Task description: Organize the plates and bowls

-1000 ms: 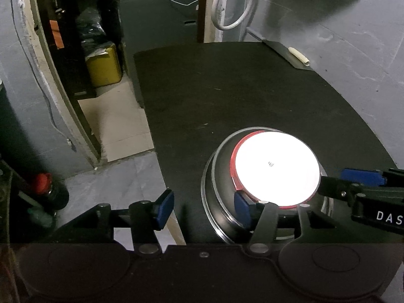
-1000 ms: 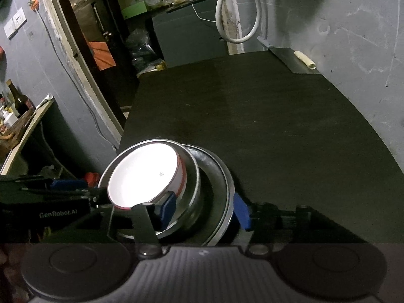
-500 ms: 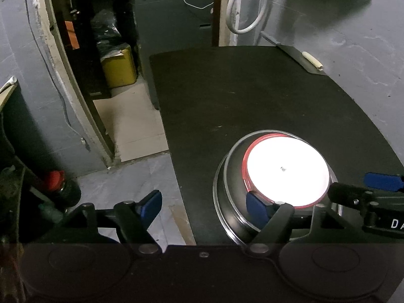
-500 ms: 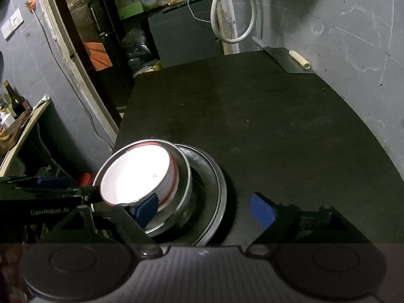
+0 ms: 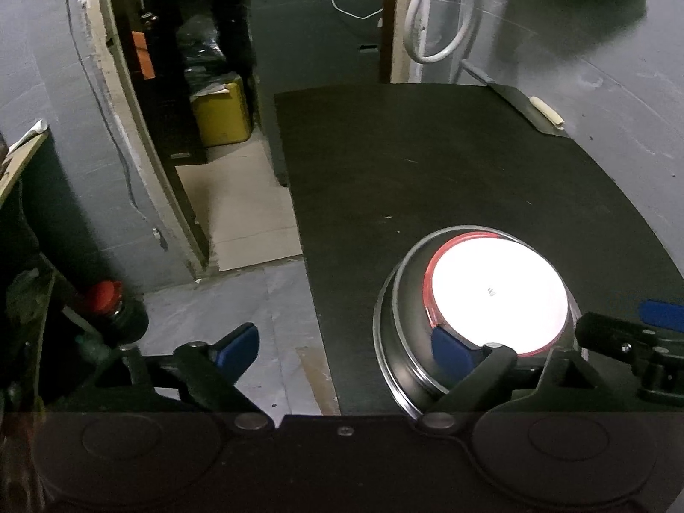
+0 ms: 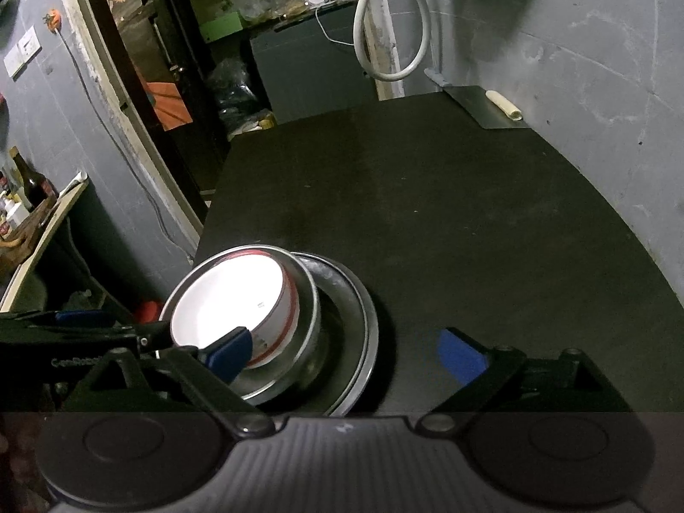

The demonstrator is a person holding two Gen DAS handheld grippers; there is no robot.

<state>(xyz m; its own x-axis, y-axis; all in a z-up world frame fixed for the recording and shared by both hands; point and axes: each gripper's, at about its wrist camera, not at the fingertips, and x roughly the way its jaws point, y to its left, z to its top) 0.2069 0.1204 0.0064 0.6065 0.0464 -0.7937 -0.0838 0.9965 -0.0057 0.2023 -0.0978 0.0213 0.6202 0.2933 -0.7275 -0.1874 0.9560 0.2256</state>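
Readable text:
- left gripper (image 6: 81,320) body, seen left of right gripper's near finger: pale lettering, partly hidden, starts "GenRobot"; rest cut off.
- white bowl (image 5: 498,297) floor, ahead of left gripper's right finger: small dark mark at centre, too small to read.

No other legible labels, numbers, signs.

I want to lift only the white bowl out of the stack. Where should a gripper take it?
By the rim of the white bowl, from above: one finger inside, one outside. It sits nested in the steel bowl, so its lower wall is hidden. The near-right rim, with its exposed red wall, looks easiest.
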